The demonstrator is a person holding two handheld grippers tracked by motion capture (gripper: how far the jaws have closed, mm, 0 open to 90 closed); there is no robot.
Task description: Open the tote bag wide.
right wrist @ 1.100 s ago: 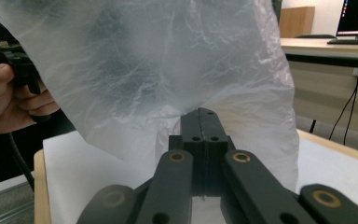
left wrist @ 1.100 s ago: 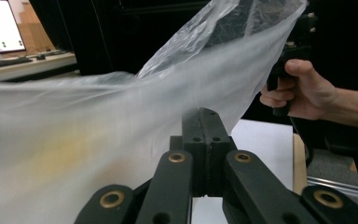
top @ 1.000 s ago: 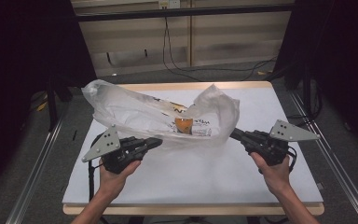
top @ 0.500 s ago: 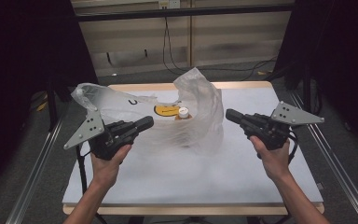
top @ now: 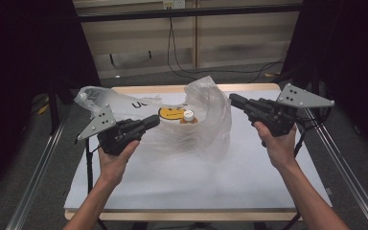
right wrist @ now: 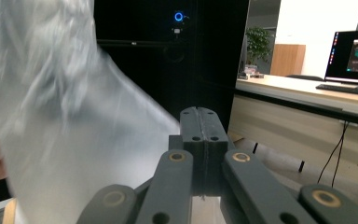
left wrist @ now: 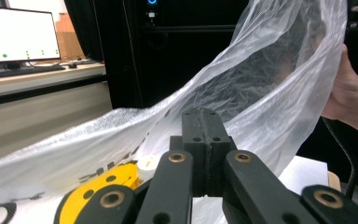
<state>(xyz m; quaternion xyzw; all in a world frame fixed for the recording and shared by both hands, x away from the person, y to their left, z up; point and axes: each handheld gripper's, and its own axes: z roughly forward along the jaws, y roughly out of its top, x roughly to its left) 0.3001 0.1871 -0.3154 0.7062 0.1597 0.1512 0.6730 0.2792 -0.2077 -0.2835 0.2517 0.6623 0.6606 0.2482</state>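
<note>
Plastic bag (top: 206, 120), clear and crinkled, lies across the far half of the white table (top: 196, 177); seen from the high view it runs from about 10 o'clock to 1 o'clock of the table's middle. One end sags flat toward the far left corner; the right part stands up in a tall fold. A yellow round label (top: 171, 114) with dark marks shows through the film near the middle, and dark lettering shows beside it toward 10 o'clock. A small bottle with a white cap (top: 189, 116) sits just beside the label, at its 3 o'clock, under the film.

Left gripper (top: 151, 122) is held in the left hand (top: 117, 152) at 9 o'clock of the bag, its tip pointing toward 2 o'clock and reaching the bag's near edge. In the left gripper view the jaws are pressed together with no gap; whether film is pinched between them cannot be told. Film rises beyond them up to the top right, with the label (left wrist: 102, 184) and cap (left wrist: 149, 165) at lower left.

Right gripper (top: 235, 99) is held in the right hand (top: 278, 143) at 3 o'clock of the bag, its tip pointing toward 10 o'clock, at the edge of the tall fold. In the right gripper view its jaws are also closed flat together; blurred film (right wrist: 65, 126) hangs to their left, contact unclear.

A monitor (left wrist: 18, 35) stands on a desk in the background.
</note>
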